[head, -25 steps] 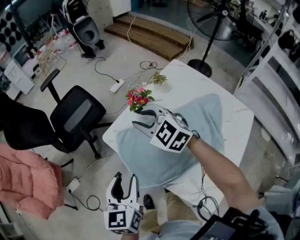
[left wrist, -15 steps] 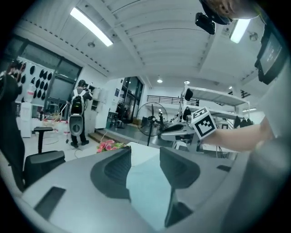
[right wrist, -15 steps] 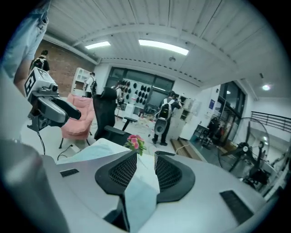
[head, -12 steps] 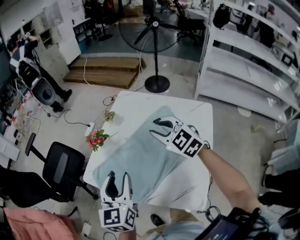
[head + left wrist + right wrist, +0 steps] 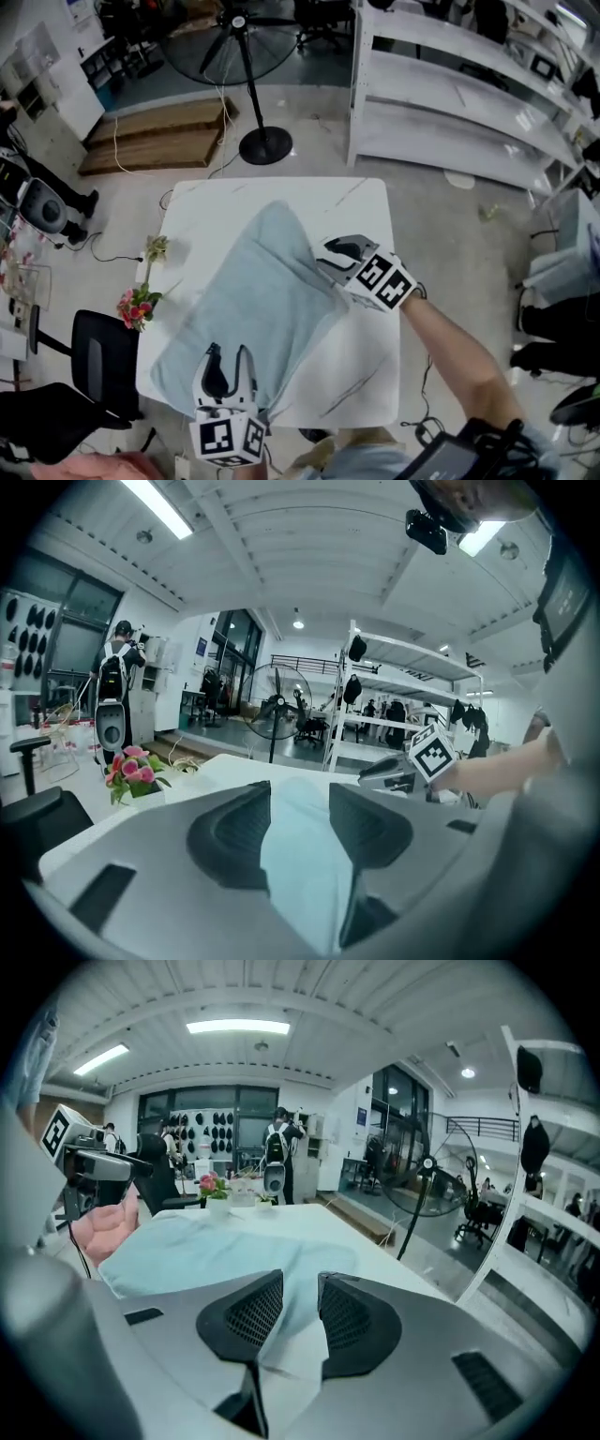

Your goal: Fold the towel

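The jaws of the left gripper [image 5: 300, 799] are held apart with nothing pinched; only pale cloth is seen through the gap. The jaws of the right gripper [image 5: 300, 1281] are narrower and closing. The cloth's edge is seen beyond and below the ribbed pads, but no pressing on it can be made out.

The towel [image 5: 253, 309] is spread flat and diagonally over the white table [image 5: 366, 211]. One corner points toward the upper centre of the head view and the opposite end reaches the lower left edge of the table. The left gripper is placed over that lower left end, and the right gripper is placed at the towel's right-hand edge, near the middle of the frame.

The towel is judged to be light, soft and limp. It can be expected to sag and drape once lifted, and to slide on the smooth tabletop if dragged. A hold is best taken at the corners or right at the hem, where a single thin layer can be pinched. Matching corners taken by both grippers should keep the fold square.

A small pot of flowers [image 5: 138, 305] stands at the table's left edge, apart from the cloth.
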`<state>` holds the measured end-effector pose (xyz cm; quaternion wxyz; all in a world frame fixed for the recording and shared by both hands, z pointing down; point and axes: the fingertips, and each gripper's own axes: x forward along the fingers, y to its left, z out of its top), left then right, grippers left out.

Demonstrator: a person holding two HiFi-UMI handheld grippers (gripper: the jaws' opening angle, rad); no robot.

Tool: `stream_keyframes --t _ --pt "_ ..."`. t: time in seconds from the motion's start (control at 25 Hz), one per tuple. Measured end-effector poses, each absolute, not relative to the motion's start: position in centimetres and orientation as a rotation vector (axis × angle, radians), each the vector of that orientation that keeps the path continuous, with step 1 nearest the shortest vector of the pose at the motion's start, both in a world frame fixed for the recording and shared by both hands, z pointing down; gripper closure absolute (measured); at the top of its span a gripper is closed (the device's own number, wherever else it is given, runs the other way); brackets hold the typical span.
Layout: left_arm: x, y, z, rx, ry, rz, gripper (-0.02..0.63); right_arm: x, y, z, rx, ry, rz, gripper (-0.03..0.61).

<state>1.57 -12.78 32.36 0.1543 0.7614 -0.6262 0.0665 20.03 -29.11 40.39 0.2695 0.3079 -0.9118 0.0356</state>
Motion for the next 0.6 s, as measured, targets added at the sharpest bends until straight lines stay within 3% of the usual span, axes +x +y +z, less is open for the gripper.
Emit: stream_keyframes --t 0.44,0.52,0.6 --pt "2.1 -16.4 37.8 2.076 -1.768 0.294 0.417 17.0 -33.4 51.2 0.747 -2.311 0.389 0.453" --pt "1.8 -16.7 38.3 2.068 -1.768 0.299 0.416 17.0 -33.5 52.4 0.743 -2.261 0.376 0.563" --pt "1.7 -17.1 38.7 2.067 -1.763 0.299 0.417 17.4 -33.6 52.7 0.74 -2.254 0.372 0.565"
